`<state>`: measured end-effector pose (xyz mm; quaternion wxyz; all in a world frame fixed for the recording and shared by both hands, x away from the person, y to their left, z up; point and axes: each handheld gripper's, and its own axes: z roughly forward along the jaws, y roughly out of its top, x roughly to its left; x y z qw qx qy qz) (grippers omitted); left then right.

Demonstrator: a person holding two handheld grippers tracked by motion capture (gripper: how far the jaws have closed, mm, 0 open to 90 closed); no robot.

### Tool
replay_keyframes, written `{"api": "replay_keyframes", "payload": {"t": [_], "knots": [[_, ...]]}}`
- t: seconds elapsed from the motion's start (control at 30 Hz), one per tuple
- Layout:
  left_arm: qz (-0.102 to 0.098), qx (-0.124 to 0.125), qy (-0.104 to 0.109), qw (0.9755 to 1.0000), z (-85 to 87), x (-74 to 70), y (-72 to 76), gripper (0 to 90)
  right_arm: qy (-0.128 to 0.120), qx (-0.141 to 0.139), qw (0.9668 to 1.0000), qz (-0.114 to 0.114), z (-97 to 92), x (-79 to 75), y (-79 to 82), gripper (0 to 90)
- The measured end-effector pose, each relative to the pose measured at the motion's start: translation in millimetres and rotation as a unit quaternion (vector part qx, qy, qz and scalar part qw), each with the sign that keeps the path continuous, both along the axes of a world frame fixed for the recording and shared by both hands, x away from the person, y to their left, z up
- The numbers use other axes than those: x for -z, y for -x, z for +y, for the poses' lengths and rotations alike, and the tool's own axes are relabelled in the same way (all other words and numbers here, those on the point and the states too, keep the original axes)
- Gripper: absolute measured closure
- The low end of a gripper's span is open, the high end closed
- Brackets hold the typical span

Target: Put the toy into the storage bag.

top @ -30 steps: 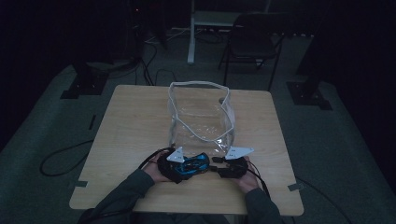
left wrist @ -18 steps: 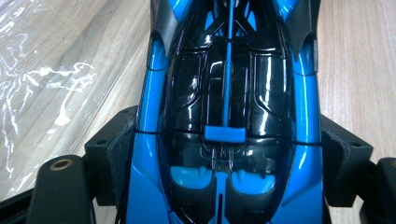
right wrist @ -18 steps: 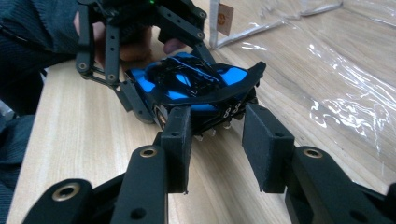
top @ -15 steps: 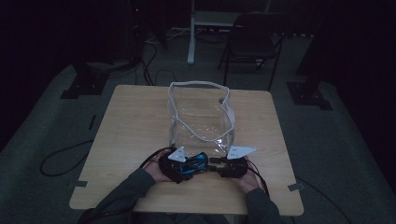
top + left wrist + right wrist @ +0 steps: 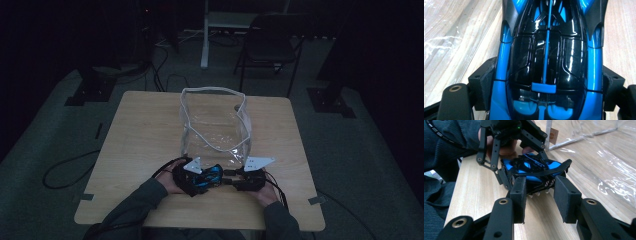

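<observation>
At the table's [image 5: 150, 130] near edge, just in front of the clear bag [image 5: 215, 125], both grippers meet over a blue and black toy car [image 5: 206, 176]. The left gripper [image 5: 192, 175] has its pads clamped on the car's flanks; in the left gripper view the car [image 5: 549, 57] sits squarely between the two pads, which press against its sides. The right gripper [image 5: 235, 179] faces the car's tail. Its jaws have just been closing, and in the right gripper view the pads [image 5: 520, 195] now stand partly apart on either side of the car's rear wing [image 5: 541, 173]; whether they already press on it I cannot tell, since a gap seems to remain at the right pad. Neither hand has shifted compared with the earlier high views, and the car lies at the same spot. That narrowing likely means a handover or a two-handed lift is being set up, probably to put the car into the open bag behind it.
</observation>
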<state>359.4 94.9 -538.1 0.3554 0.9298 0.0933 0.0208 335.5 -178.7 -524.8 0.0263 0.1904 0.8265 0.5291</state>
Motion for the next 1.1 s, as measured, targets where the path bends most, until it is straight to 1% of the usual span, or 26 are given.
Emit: {"api": "replay_keyframes", "payload": {"t": [0.07, 0.17, 0.23, 0.27, 0.37, 0.5, 0.57, 0.67, 0.77, 0.8, 0.83, 0.87, 0.93, 0.97, 1.0, 1.03, 1.07, 1.1], "knots": [[-0.003, -0.004, 0.008, 1.0000, 0.9, 1.4, 1.0, 21.7, 0.001, 0.001, 1.0000, -0.001, -0.8, -0.1, -0.4, 61.9], [-0.012, -0.011, 0.022, 0.9996, 2.9, 4.4, 4.4, 22.1, 0.007, 0.004, 1.0000, 0.001, -0.8, 0.0, -0.2, 58.1], [-0.011, -0.012, 0.030, 0.9994, 4.3, 5.6, 6.9, 22.2, 0.012, 0.005, 0.9999, 0.003, -0.8, 0.3, -0.2, 56.2], [-0.010, -0.011, 0.032, 0.9994, 5.0, 5.9, 7.6, 22.2, 0.012, 0.005, 0.9999, 0.005, -0.9, 0.4, -0.4, 53.9], [-0.013, -0.009, 0.034, 0.9993, 5.9, 6.5, 9.4, 22.2, 0.013, 0.004, 0.9998, 0.013, -0.8, 1.2, -0.9, 49.4], [-0.010, -0.010, 0.036, 0.9993, 6.9, 6.4, 9.4, 22.3, 0.020, 0.002, 0.9994, 0.027, -2.0, 4.4, -2.6, 42.2], [-0.014, -0.009, 0.034, 0.9993, 6.6, 6.3, 10.0, 22.3, 0.029, -0.008, 0.9989, 0.036, 0.2, 6.9, -2.6, 38.9], [-0.019, -0.009, 0.031, 0.9993, 5.3, 6.5, 11.5, 22.4, 0.041, -0.016, 0.9985, 0.033, 7.6, 7.9, -1.6, 30.8], [-0.023, -0.004, 0.028, 0.9993, 3.2, 6.4, 13.2, 22.4, 0.044, -0.020, 0.9983, 0.032, 12.2, 6.7, -2.1, 28.5], [-0.025, -0.003, 0.027, 0.9993, 2.5, 6.4, 13.8, 22.4, 0.045, -0.015, 0.9983, 0.033, 13.0, 6.3, -2.6, 29.0], [-0.024, -0.002, 0.027, 0.9993, 2.0, 6.4, 14.1, 22.4, 0.044, -0.017, 0.9981, 0.039, 13.0, 6.1, -4.0, 28.9], [-0.026, -0.003, 0.029, 0.9992, 1.9, 6.3, 14.2, 22.4, 0.041, -0.016, 0.9981, 0.042, 13.0, 6.0, -4.8, 26.9], [-0.023, -0.006, 0.035, 0.9991, 2.4, 6.3, 13.9, 22.4, 0.041, -0.021, 0.9979, 0.046, 12.7, 5.7, -5.8, 22.2], [-0.021, -0.006, 0.038, 0.9990, 2.8, 6.1, 13.5, 22.4, 0.045, -0.020, 0.9979, 0.042, 13.0, 5.7, -5.4, 19.8], [-0.021, -0.005, 0.040, 0.9990, 3.2, 5.8, 13.1, 22.4, 0.049, -0.021, 0.9978, 0.040, 13.2, 5.7, -5.1, 19.7], [-0.020, -0.004, 0.042, 0.9989, 3.0, 5.4, 13.0, 22.4, 0.052, -0.027, 0.9973, 0.043, 13.9, 6.0, -4.7, 18.5], [-0.020, -0.001, 0.043, 0.9989, 2.6, 4.8, 13.1, 22.4, 0.061, -0.026, 0.9970, 0.040, 15.2, 6.1, -4.0, 16.0], [-0.020, 0.002, 0.044, 0.9988, 1.8, 3.8, 13.8, 22.4, 0.068, -0.028, 0.9966, 0.037, 16.5, 5.9, -3.7, 15.8]]}}
